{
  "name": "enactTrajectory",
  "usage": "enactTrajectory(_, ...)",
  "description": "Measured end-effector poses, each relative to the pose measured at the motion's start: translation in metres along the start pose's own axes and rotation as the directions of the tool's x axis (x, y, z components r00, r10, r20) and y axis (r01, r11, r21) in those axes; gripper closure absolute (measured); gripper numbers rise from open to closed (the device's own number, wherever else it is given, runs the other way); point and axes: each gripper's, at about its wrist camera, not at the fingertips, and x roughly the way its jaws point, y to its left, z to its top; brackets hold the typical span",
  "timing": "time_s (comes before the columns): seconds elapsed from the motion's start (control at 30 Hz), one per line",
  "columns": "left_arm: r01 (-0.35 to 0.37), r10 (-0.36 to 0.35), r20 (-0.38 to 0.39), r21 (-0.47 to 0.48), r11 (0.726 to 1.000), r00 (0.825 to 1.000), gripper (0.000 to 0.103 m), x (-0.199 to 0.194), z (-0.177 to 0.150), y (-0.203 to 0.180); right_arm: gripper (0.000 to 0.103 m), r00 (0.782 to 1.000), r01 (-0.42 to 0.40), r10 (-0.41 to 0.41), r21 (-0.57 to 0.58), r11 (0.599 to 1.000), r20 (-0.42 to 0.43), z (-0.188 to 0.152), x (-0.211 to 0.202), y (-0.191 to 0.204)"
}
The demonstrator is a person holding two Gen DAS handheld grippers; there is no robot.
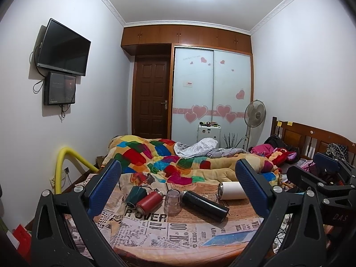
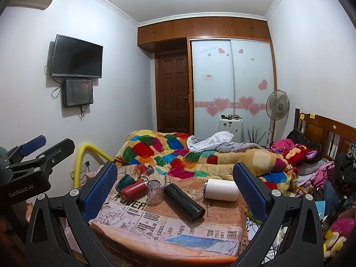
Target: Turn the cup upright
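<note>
Several cups and flasks lie on a newspaper-print cloth [image 1: 142,224] [image 2: 155,224]. A clear glass cup [image 1: 172,201] [image 2: 155,191] stands upside down. A dark green cup [image 1: 135,194] [image 2: 125,181], a red flask [image 1: 149,202] [image 2: 134,190], a black flask [image 1: 204,205] [image 2: 184,202] and a white flask [image 1: 232,190] [image 2: 221,189] lie on their sides. A second clear glass [image 1: 211,198] [image 2: 194,193] lies between the black and white flasks. My left gripper [image 1: 178,189] is open and empty, short of them. My right gripper [image 2: 175,189] is open and empty too.
A colourful patchwork quilt [image 1: 178,162] [image 2: 200,158] lies bunched just behind the cups. A yellow padded rail [image 1: 61,169] [image 2: 82,162] stands at the left. Clothes and plush toys [image 2: 311,162] pile at the right by the wooden headboard [image 1: 311,138].
</note>
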Motion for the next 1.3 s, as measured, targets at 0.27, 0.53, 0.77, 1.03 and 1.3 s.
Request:
enactTrajectory(0.27, -0.007, 0.007, 0.007, 0.009, 1.0, 1.0, 0.0, -0.0024, -0.0014, -0.0029, 0.0, 1.0, 0.0, 0.0, 0.0, 1.0, -0.003, -0.0024, 0.0003, 0.0041)
enactTrajectory(0.53, -0.005, 0.005, 0.006, 0.009, 1.0, 1.0, 0.0, -0.0038, -0.0018, -0.0061, 0.0, 1.0, 0.0, 0.0, 0.0, 1.0, -0.004, -0.0019, 0.0006, 0.0036)
enactTrajectory(0.77, -0.004, 0.004, 0.006, 0.008, 1.0, 1.0, 0.0, -0.0041, -0.0025, -0.0066, 0.0, 1.0, 0.0, 0.0, 0.0, 1.0, -0.005, -0.0018, 0.0008, 0.0035)
enactTrajectory(1.03, -0.006, 0.006, 0.007, 0.009, 1.0, 1.0, 0.0, -0.0042, -0.0022, -0.0086, 0.0, 1.0, -0.001, 0.001, 0.0, 1.0, -0.006, -0.0016, 0.0009, 0.003)
enactTrajectory(1.3, -0.007, 0.007, 0.002, 0.006, 1.0, 1.0, 0.0, -0.002, -0.0025, -0.0103, 0.0, 1.0, -0.001, 0.001, 0.0, 1.0, -0.009, -0.0016, 0.0012, 0.0021)
